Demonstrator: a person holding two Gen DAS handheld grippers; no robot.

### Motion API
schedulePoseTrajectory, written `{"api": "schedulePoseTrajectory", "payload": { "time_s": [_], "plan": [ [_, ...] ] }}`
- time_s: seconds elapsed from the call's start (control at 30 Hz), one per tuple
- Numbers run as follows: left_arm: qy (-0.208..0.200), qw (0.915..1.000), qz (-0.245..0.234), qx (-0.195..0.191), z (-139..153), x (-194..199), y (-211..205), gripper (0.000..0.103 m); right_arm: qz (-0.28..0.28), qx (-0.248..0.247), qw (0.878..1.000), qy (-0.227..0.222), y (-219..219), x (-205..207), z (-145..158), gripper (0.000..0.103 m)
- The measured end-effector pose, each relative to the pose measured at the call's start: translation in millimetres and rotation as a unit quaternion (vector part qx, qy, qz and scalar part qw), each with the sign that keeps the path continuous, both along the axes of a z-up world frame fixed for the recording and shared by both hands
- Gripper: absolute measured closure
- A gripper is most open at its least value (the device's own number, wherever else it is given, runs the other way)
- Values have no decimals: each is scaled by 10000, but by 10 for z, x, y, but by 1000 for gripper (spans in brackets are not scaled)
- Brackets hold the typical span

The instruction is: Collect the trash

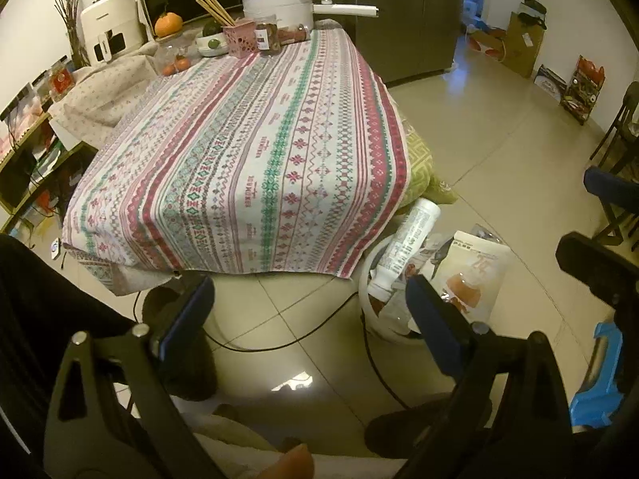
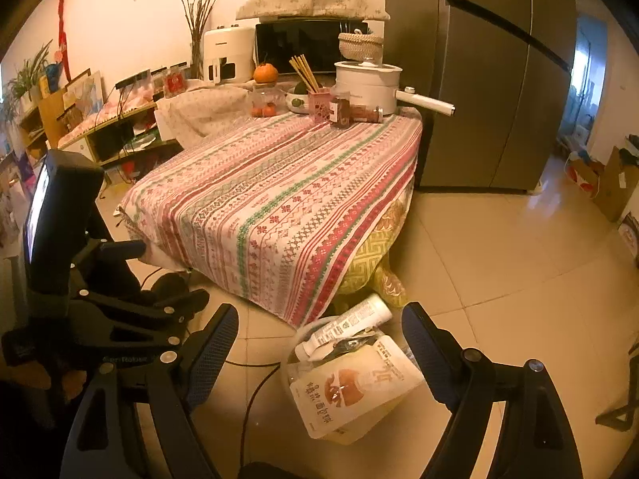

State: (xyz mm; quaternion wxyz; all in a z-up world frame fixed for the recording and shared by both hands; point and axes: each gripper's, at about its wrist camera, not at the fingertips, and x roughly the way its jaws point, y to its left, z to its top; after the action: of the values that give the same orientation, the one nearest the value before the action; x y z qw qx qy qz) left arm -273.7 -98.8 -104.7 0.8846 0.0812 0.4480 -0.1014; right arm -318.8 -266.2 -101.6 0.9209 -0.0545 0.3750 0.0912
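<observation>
We have both grippers up over the floor in front of the table (image 2: 279,199), and nothing sits between either pair of fingers. The left gripper (image 1: 307,319) has its jaws spread wide and empty; the right gripper (image 2: 319,343) shows the same, jaws well apart. Below us stands the white bin (image 1: 369,279), tucked just beside the table's corner, and it is stuffed: a white bottle (image 2: 351,321) leans out against the hanging tablecloth (image 1: 239,151), and a big printed pouch (image 2: 351,387) lies across the top, tipped over the rim. We judge the trash is in because the cloth ahead is bare up to the pot (image 2: 367,84) and jars at the far end, which look like keepers. Room to move: open tile to the right toward the fridge (image 2: 479,80), but a black cable (image 2: 255,391) snakes across the floor near the bin, and the pouch looks ready to slide off.
</observation>
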Motion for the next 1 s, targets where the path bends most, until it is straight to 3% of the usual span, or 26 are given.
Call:
{"api": "schedulePoseTrajectory", "payload": {
  "time_s": [0.7,1.0],
  "plan": [
    [-316,9994,100,-65,150,-82,-1,7,-94,110,9998,-120,-66,-47,46,18],
    [-323,9992,206,-61,160,-76,38,7,188,199,9996,-91,-19,-15,19,18]
  ]
}}
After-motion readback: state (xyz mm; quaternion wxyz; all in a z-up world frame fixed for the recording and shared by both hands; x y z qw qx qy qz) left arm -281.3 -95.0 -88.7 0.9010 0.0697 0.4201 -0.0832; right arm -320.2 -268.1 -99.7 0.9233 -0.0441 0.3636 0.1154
